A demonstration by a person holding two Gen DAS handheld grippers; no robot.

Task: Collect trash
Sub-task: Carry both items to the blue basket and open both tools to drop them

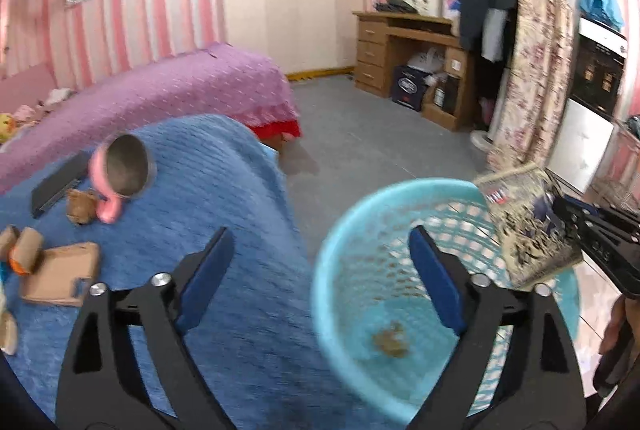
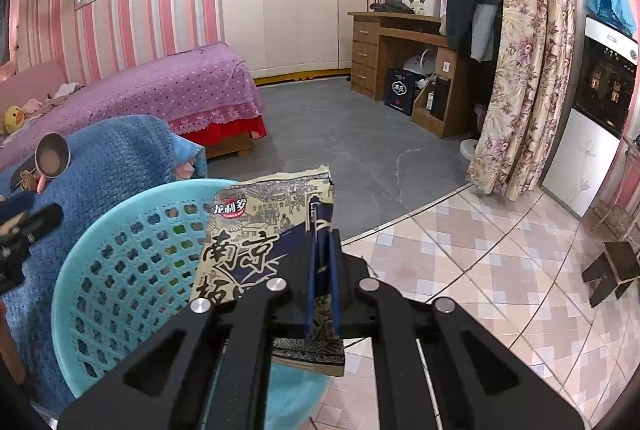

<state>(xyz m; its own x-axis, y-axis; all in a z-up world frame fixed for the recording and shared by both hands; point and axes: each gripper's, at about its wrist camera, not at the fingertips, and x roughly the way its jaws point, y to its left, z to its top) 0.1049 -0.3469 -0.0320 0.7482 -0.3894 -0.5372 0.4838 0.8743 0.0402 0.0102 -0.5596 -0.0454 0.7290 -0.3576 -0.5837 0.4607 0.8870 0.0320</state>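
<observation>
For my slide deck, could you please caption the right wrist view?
Right gripper, jaws shut on a printed snack wrapper, holds it over the turquoise basket.

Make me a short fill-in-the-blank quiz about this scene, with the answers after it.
1. The right gripper is shut on a printed food ____.
2. The basket beside the blue blanket is light ____ in colour.
3. The left gripper is ____ and holds nothing.
4. The crumpled brown scrap lies ____ the basket.

Answers: wrapper; blue; open; inside
</observation>
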